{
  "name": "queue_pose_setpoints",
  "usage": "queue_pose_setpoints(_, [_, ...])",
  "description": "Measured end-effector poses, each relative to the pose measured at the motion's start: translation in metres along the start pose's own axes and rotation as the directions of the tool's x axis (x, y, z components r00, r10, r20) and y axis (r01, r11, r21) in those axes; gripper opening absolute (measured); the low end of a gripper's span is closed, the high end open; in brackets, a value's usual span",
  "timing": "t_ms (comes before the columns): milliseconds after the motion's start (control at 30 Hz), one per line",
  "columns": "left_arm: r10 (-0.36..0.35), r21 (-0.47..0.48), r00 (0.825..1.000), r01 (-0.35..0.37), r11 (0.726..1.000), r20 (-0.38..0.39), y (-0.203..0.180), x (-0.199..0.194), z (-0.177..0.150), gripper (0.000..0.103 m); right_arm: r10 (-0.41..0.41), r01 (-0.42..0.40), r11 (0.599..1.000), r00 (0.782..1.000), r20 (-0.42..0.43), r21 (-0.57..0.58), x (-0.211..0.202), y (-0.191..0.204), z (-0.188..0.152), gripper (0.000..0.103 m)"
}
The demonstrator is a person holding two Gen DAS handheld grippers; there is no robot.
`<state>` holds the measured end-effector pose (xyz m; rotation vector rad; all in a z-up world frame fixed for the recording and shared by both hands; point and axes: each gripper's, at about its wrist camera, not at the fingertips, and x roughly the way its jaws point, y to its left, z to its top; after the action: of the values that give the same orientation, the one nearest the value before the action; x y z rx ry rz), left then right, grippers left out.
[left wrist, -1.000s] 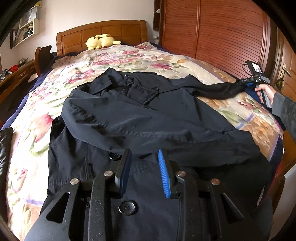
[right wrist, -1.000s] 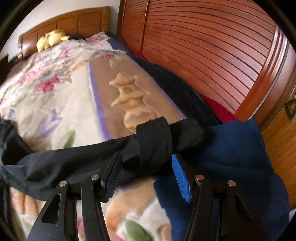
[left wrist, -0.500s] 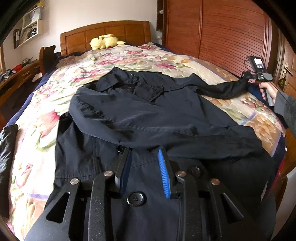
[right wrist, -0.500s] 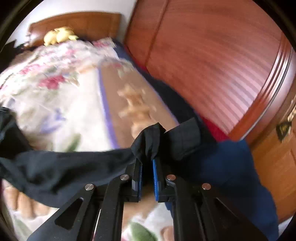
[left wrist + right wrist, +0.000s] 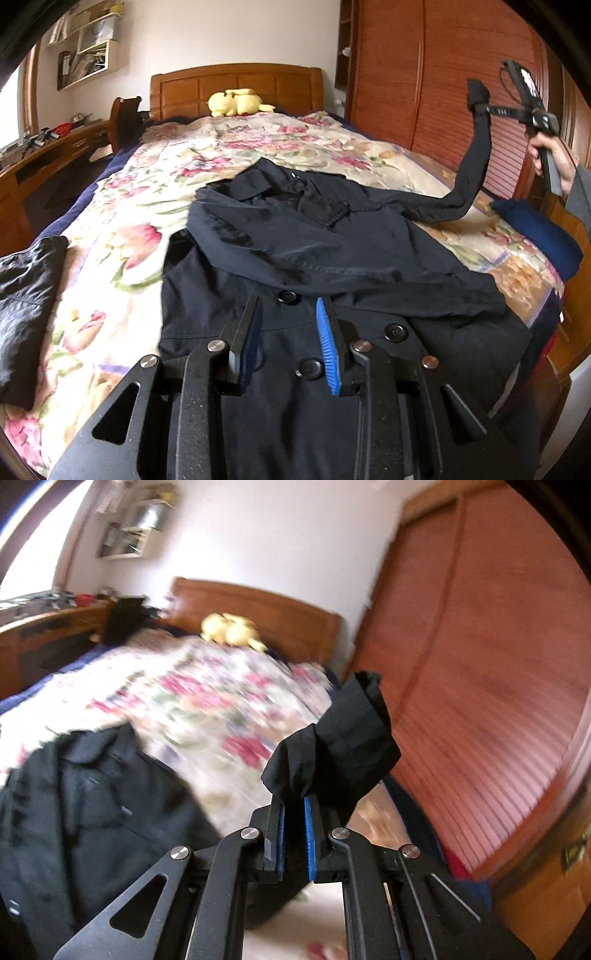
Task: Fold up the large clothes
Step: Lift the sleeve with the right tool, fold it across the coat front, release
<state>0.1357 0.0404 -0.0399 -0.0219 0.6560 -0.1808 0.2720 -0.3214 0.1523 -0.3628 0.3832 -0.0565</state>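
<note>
Bedspread [image 5: 122, 236]: floral, pink and green on cream; covers the bed from headboard to foot.
Headboard [image 5: 236, 86]: panelled brown wood, at the far end of the bed.
Plush toy [image 5: 236, 103]: yellow, lying at the head of the bed, just before the headboard.
Wardrobe [image 5: 424, 85]: reddish slatted doors, along the bed's right side.
Wall shelf [image 5: 88, 48]: white, on the left wall, crammed with papers and folders.
Desk [image 5: 40, 155]: wooden, with drawers, along the bed's left side; small clutter on top.
Chair [image 5: 123, 122]: dark wooden back, between desk and headboard.
Dark garment [image 5: 26, 302]: crumpled at the bed's left edge.
Blue cloth [image 5: 543, 236]: folded, at the bed's right edge.
</note>
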Motion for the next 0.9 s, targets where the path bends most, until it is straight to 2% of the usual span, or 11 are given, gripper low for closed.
queue_pose_setpoints(133, [0.020,-0.013,1.000,-0.020,1.000,0.023,0.015,-0.019,-0.002,0.031,0.102,-0.097,0.994,0.992,0.080,-0.060,-0.041,0.053,0.027,0.009])
queue_pose_setpoints(233, [0.034,-0.023,0.999,-0.033,0.999,0.035,0.024,-0.030,-0.004,0.031,0.202,-0.190,0.976,0.973,0.116,-0.108,-0.069,0.091,0.035,0.008])
queue_pose_setpoints(367, [0.061,-0.039,0.997,-0.059,0.997,0.046,0.036,-0.041,-0.009,0.031,0.340,-0.327,0.937,0.934,0.108,-0.121,-0.089,0.125,0.026,0.008])
queue_pose_setpoints(467, [0.078,-0.055,0.996,-0.075,0.996,0.043,0.045,-0.045,-0.014,0.031,0.412,-0.404,0.909,0.908,0.074,-0.107,-0.093,0.141,0.007,0.008])
queue_pose_setpoints(700, [0.085,-0.076,0.996,-0.082,0.994,0.036,0.054,-0.047,-0.018,0.031,0.477,-0.477,0.872,0.878,-0.029,-0.108,-0.070,0.160,-0.033,0.009])
queue_pose_setpoints(867, [0.086,-0.068,0.996,-0.084,0.994,0.031,0.052,-0.045,-0.018,0.031,0.486,-0.490,0.867,0.872,-0.061,-0.090,-0.056,0.168,-0.035,0.009])
queue_pose_setpoints(900, [0.085,-0.066,0.996,-0.083,0.994,0.030,0.051,-0.044,-0.018,0.031,0.487,-0.487,0.870,0.873,-0.022,-0.079,-0.058,0.170,-0.036,0.009])
